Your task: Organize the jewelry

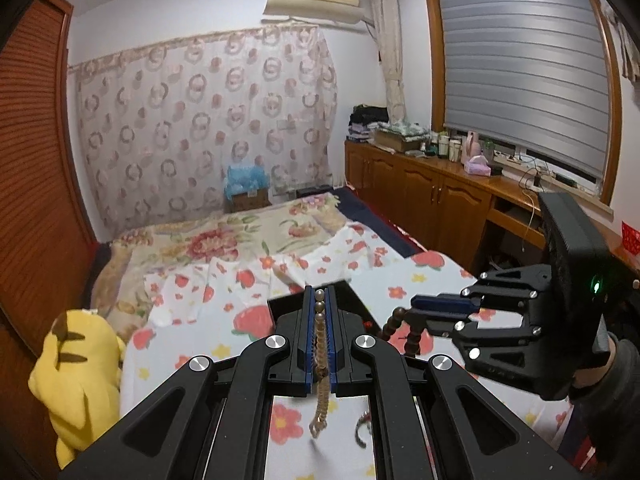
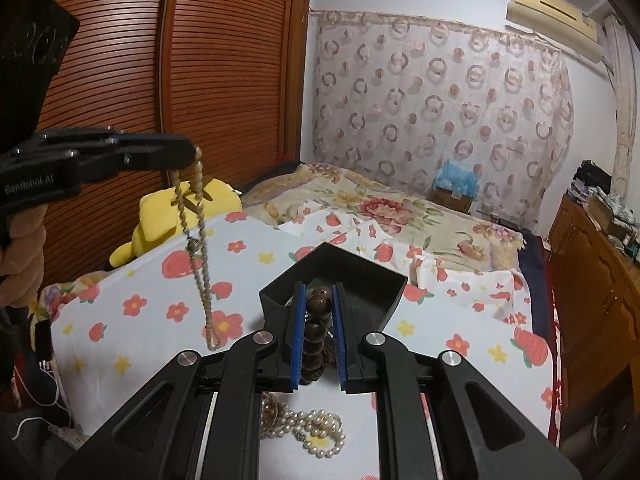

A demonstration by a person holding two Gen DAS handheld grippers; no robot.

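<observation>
In the left wrist view my left gripper [image 1: 319, 292] is shut on a thin strand of small tan beads [image 1: 320, 400], which hangs down between the fingers above the bed. To its right, my right gripper [image 1: 414, 307] pinches a bracelet of large dark brown beads [image 1: 394, 326]. The right wrist view shows that gripper [image 2: 319, 290] shut on the dark bracelet [image 2: 318, 304], just in front of an open black box [image 2: 360, 259] on the flowered sheet. At the left, the left gripper [image 2: 190, 156] holds the tan strand [image 2: 200, 248] dangling in the air.
A pearl necklace [image 2: 320, 432] and a tangle of other jewelry lie on the sheet under the right gripper. A small metal ring piece [image 1: 362, 428] lies on the sheet. A yellow plush toy [image 1: 76, 372] sits at the bed's left edge beside a wooden wardrobe [image 2: 220, 80]. Wooden cabinets [image 1: 420, 196] line the right.
</observation>
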